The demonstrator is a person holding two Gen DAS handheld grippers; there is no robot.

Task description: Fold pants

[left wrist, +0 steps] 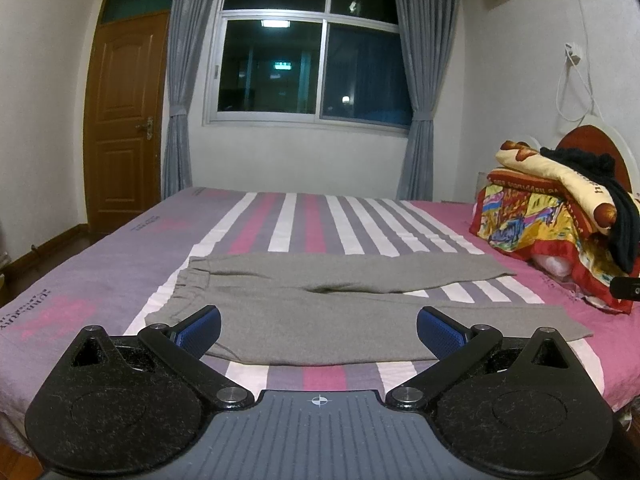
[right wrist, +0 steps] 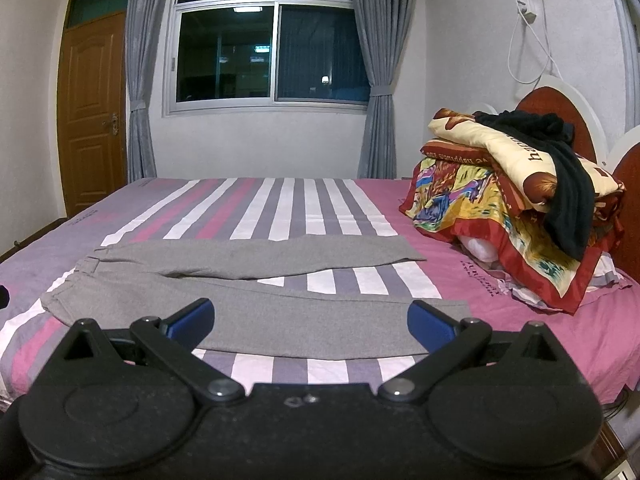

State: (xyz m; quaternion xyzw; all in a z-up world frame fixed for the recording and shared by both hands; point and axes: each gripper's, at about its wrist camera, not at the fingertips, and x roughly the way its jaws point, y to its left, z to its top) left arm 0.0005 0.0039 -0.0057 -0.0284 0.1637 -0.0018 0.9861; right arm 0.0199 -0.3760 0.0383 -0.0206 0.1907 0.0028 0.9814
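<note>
**Inspector A:** We start at the jaws. On the left gripper (left wrist: 319, 330) we find them spread wide with nothing between the blue pads (left wrist: 200, 330). The right gripper (right wrist: 310, 322) is the same: jaws released, empty, no cloth touching either pad that we can see.

**Inspector B:** Agreed. And just ahead of both pairs of jaws?

**Inspector A:** The pants (left wrist: 320, 304), grey, lying flat on the bed (left wrist: 80, 272). In the left wrist view the waistband (left wrist: 196, 280) sits ahead and to the left of the jaws, and the two legs run off to the right. The near leg lies directly in front of the open jaws; the far leg lies beyond it, and the two spread apart toward the hems, with striped sheet showing between them.

**Inspector B:** Our reading on progress?

**Inspector A:** We judge the pants laid out and smoothed, but no fold made: both legs are still side by side at full length. What remains, in our view, is everything: bringing one leg over the other, then doubling the length.

**Inspector B:** Farther out?

**Inspector A:** A pile of bedding (right wrist: 512, 208) well to the right of the jaws, clear of the pants. Beyond the bed, a window (left wrist: 308, 52) and a door (left wrist: 124, 120).
</note>
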